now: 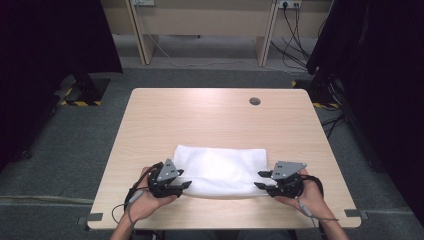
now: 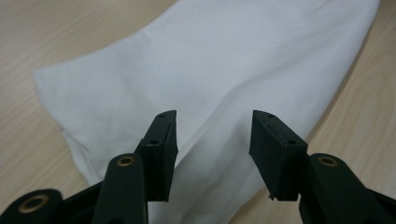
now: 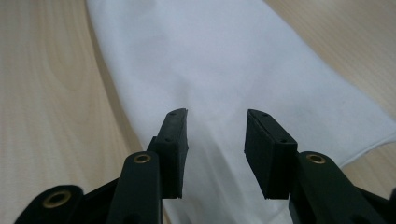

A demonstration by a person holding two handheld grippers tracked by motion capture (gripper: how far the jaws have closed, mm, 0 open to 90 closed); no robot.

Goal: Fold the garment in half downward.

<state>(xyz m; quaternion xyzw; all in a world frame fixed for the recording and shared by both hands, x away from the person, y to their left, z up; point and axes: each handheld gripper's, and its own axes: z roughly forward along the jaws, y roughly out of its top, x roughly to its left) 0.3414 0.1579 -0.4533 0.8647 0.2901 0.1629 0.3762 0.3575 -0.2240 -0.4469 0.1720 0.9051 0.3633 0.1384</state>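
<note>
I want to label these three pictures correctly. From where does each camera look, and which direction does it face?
High view: sits above the person's side of the table, facing forward and down; shows both forearms, the left gripper and the right gripper.
Left gripper view: rides on the left gripper, looking along its open black jaws at the white cloth.
Right gripper view: rides on the right gripper, looking along its open jaws at the same cloth.
Shared: all three show the white cloth lying on the wooden table.
</note>
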